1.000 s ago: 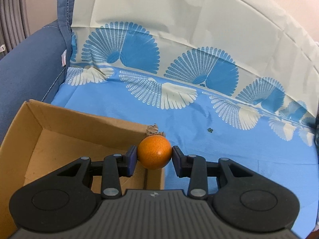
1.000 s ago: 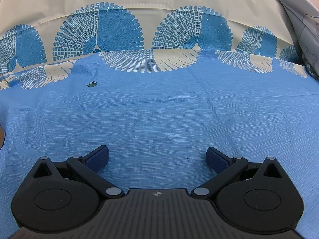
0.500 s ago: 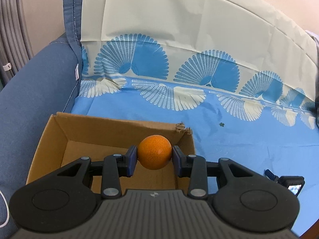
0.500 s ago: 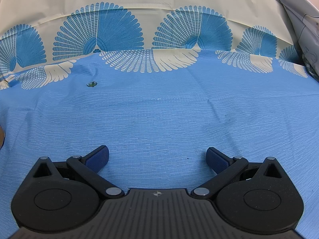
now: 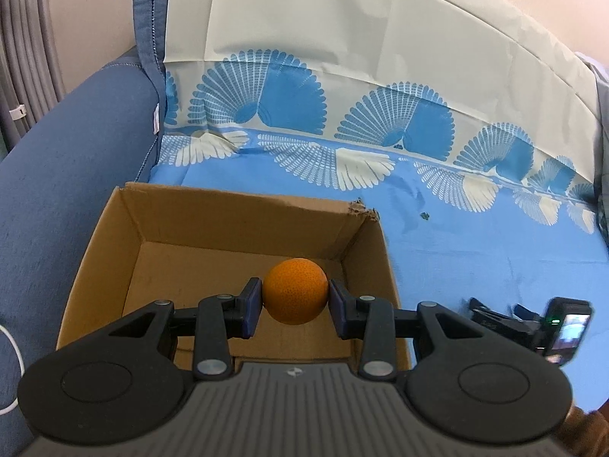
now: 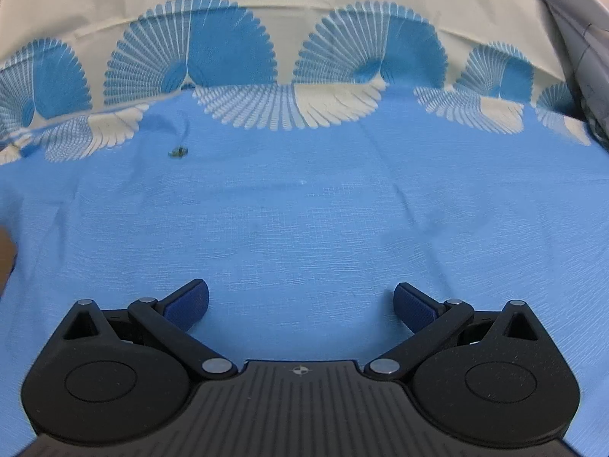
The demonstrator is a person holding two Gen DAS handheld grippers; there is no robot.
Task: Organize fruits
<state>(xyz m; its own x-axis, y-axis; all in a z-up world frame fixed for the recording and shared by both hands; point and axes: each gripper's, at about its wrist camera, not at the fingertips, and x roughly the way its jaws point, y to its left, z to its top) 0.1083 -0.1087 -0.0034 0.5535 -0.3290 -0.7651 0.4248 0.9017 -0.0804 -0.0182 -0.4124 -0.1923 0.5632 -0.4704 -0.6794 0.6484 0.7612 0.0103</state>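
Since a moment ago the left gripper point(image 5: 295, 297) has carried the orange point(image 5: 295, 290) from over the box corner to above the middle of the cardboard box point(image 5: 243, 209), whose whole interior now shows. Both blue pads clamp the orange at its sides; it is round, so no long axis or heading can be told. Over on the blue patterned cloth point(image 6: 304, 209) the right gripper point(image 6: 300, 301) has not shifted, its fingers spread wide apart with nothing between them.
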